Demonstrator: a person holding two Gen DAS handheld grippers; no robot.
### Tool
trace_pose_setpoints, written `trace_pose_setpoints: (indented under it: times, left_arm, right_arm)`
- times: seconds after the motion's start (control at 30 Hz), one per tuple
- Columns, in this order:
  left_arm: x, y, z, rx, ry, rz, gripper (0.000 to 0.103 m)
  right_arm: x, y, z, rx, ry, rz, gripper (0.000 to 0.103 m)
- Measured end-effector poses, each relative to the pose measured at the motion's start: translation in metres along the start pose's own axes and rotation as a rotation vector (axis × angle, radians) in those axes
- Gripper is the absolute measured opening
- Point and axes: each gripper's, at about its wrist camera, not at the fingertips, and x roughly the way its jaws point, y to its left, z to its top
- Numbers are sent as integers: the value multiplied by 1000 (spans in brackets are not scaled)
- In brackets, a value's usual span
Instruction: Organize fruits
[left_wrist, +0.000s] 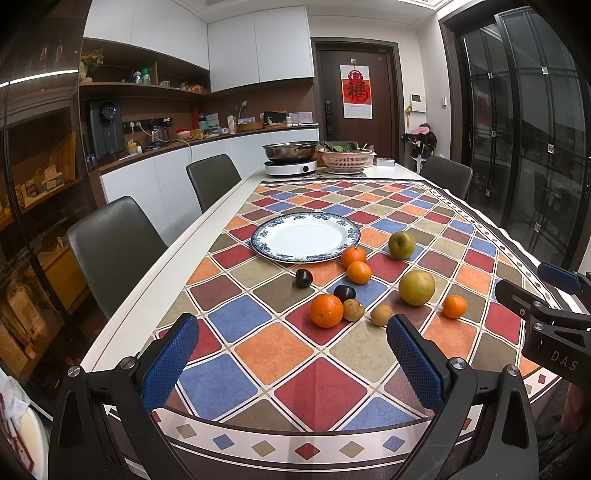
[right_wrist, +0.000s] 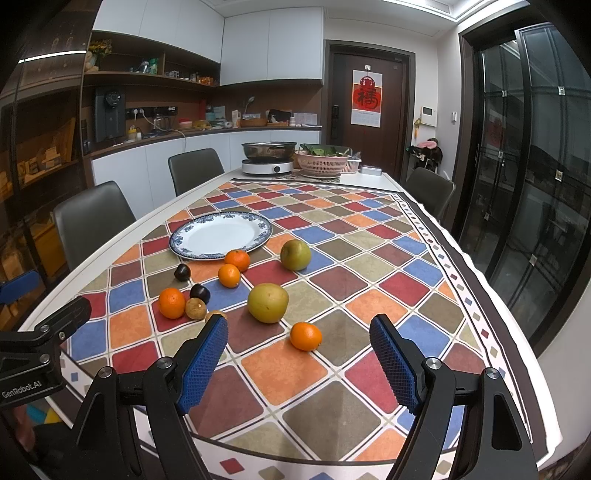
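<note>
An empty white plate with a blue rim (left_wrist: 305, 236) (right_wrist: 221, 235) sits on the checkered tablecloth. In front of it lie loose fruits: several oranges, the nearest to the left gripper (left_wrist: 326, 310) and the nearest to the right gripper (right_wrist: 305, 335), two green pears (left_wrist: 416, 287) (right_wrist: 267, 303), two dark plums (left_wrist: 303, 277) (right_wrist: 182, 272) and two small brown fruits (left_wrist: 353, 309) (right_wrist: 195, 308). My left gripper (left_wrist: 291, 354) is open and empty, short of the fruits. My right gripper (right_wrist: 299, 360) is open and empty, just short of the nearest orange.
At the table's far end stand an induction cooker with a steel pan (left_wrist: 290, 157) and a pink basket of greens (left_wrist: 346, 157). Grey chairs (left_wrist: 110, 251) line the left side, one (right_wrist: 430, 190) is on the right. The right gripper's body shows in the left wrist view (left_wrist: 546, 317).
</note>
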Motion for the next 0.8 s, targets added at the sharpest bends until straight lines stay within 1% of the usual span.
trace_pose_setpoints:
  times: [0.63, 0.8]
  left_arm:
    - [0, 0, -1, 0, 2, -1, 103]
    - [0, -7, -5, 13, 8, -9, 103]
  right_arm:
    - [1, -1, 0, -1, 0, 0, 79]
    - [3, -2, 0, 0, 1, 0, 79]
